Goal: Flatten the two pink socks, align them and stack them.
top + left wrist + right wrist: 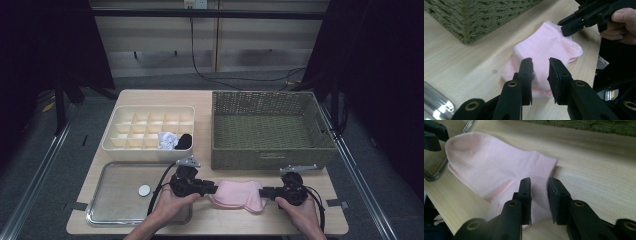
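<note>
A pink sock [235, 194] lies flat on the wooden table near its front edge, with a second pink layer under it. My left gripper [212, 189] points at the sock's left end and my right gripper [264, 191] at its right end. In the left gripper view the sock [546, 45] shows through the narrow gap of my left gripper [541, 62], whose jaws stand slightly apart over its edge. In the right gripper view the sock [494, 165] runs under my right gripper [539, 182] the same way. Neither pair of pads visibly presses the cloth.
A green wicker basket [265, 155] stands just behind the sock. A cream divider box [150, 112] at back left holds a white bundle [167, 140] and a black one [184, 141]. A metal tray [115, 210] with a white disc [144, 190] lies front left.
</note>
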A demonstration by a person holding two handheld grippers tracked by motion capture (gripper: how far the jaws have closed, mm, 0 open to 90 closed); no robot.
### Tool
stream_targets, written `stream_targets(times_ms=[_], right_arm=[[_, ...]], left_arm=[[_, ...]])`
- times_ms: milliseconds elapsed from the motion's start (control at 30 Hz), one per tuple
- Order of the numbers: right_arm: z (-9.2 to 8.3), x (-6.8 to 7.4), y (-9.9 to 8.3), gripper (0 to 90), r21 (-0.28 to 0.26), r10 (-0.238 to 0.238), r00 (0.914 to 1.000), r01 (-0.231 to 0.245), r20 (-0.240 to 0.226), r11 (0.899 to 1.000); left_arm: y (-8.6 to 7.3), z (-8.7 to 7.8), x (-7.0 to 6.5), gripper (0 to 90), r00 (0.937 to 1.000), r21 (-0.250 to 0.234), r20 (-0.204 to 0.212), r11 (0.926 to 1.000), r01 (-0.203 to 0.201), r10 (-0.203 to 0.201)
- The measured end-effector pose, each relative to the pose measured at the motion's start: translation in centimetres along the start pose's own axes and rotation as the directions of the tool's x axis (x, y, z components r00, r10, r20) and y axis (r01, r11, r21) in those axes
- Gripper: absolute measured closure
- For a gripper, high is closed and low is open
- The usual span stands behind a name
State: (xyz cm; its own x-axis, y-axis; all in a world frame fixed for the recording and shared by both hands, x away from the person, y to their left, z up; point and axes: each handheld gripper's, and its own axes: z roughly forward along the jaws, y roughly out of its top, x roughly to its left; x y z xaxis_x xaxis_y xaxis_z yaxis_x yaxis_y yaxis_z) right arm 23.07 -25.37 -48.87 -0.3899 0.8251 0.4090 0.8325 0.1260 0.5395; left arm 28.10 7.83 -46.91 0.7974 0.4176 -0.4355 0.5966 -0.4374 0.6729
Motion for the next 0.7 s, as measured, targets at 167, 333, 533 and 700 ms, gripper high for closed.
stream_targets(times_ms=[167,333,533,700], right_arm=[[0.3,0.3,0.0,75.7,0.014,-0.009,1.0000,0.009,-0.003,1.000],[0.3,0.3,-0.1,76.0,0.011,-0.006,1.0000,0.006,-0.002,1.000],[0.4,0.2,0.0,75.6,0.012,-0.009,0.9999,0.009,-0.006,1.000],[0.4,0.3,0.0,75.1,0.010,-0.009,0.9999,0.009,-0.008,1.000]], left_arm=[[0.2,0.5,-0.5,70.8,0.9999,-0.001,0.016,1.0000,-0.002,0.002],[0.7,1.8,-1.4,69.6,0.9985,0.016,0.054,0.9998,-0.014,0.013],[0.7,3.0,-2.0,68.2,0.9974,0.044,0.068,0.9987,-0.026,0.023],[0.7,4.0,-2.2,69.4,0.9969,0.064,0.069,0.9970,-0.043,0.038]])
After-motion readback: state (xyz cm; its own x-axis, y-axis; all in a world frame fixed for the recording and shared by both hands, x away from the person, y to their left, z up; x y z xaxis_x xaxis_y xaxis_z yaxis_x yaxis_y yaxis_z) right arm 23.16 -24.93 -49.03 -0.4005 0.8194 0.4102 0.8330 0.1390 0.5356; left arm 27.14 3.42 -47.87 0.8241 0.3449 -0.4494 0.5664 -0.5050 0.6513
